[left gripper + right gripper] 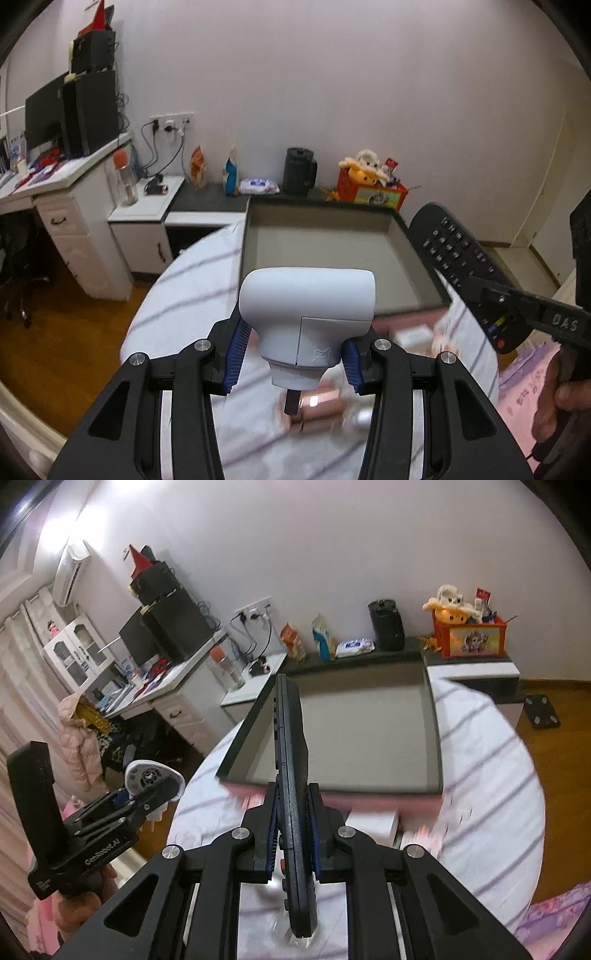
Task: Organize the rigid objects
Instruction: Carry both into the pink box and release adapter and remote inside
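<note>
Edgewise, remote [293, 786] lengthwise between right tongs [291, 834] (tip toward box [437, 738]).

Black grippers [293, 363], blue-ribbed fingers [236, 354], silver screws, "GenRobot.AI" lettering.

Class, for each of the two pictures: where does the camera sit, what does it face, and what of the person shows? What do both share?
Left wrist: on the left gripper, facing the tray; a white device gripped; hand at right.
Right wrist: on the right gripper, gripping the remote; hand at left.
Shared: tray, remote, device, bed.
</note>
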`<state>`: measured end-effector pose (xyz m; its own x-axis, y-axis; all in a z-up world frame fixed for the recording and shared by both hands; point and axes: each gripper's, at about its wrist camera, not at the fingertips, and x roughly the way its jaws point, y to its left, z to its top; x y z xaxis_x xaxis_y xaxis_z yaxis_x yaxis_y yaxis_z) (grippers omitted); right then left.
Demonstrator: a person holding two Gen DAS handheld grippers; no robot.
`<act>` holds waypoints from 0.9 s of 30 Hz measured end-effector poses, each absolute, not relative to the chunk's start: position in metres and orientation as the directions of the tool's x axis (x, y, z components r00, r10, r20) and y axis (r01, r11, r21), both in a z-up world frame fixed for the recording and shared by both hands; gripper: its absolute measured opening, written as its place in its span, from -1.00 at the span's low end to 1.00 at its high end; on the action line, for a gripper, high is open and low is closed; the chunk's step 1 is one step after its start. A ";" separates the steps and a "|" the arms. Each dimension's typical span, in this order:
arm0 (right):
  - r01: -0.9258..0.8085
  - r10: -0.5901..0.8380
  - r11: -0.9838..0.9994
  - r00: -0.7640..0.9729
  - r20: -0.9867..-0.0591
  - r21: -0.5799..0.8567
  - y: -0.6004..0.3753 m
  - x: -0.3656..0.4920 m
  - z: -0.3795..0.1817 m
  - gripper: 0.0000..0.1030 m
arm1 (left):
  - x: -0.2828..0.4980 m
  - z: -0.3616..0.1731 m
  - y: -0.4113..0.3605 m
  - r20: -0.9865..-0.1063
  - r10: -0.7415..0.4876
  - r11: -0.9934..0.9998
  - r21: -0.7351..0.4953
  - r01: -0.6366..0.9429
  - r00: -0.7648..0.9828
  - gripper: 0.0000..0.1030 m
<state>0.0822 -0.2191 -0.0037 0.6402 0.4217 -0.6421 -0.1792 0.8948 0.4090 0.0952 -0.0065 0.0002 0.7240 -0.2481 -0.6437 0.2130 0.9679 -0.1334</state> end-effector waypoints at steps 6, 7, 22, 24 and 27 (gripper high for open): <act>-0.119 0.359 0.918 0.659 -0.661 0.379 -0.231 0.133 -0.008 -0.73 | 0.151 0.001 -0.026 -0.660 -0.250 0.967 -0.130 0.220 0.709 -0.14; -0.109 0.354 0.918 0.656 -0.666 0.381 -0.234 0.143 -0.011 -0.73 | 0.162 -0.002 -0.030 -0.667 -0.246 0.968 -0.124 0.220 0.703 -0.14; 0.008 0.255 0.950 0.557 -0.790 0.313 -0.247 0.250 -0.074 -0.73 | 0.292 -0.070 -0.080 -0.791 -0.204 0.972 -0.094 0.215 0.577 -0.14; 0.016 0.244 0.954 0.545 -0.802 0.301 -0.245 0.257 -0.079 -0.73 | 0.303 -0.077 -0.083 -0.803 -0.196 0.973 -0.086 0.215 0.563 -0.14; 0.021 0.220 0.963 0.523 -0.824 0.270 -0.242 0.265 -0.088 -0.72 | 0.314 -0.086 -0.086 -0.825 -0.188 0.972 -0.080 0.219 0.533 -0.13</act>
<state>0.2648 -0.2422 -0.0884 0.5227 0.2199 -0.8237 0.0211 0.9625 0.2704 0.3136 -0.0864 -0.0856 0.5334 -0.1882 -0.8247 0.2187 0.9725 -0.0804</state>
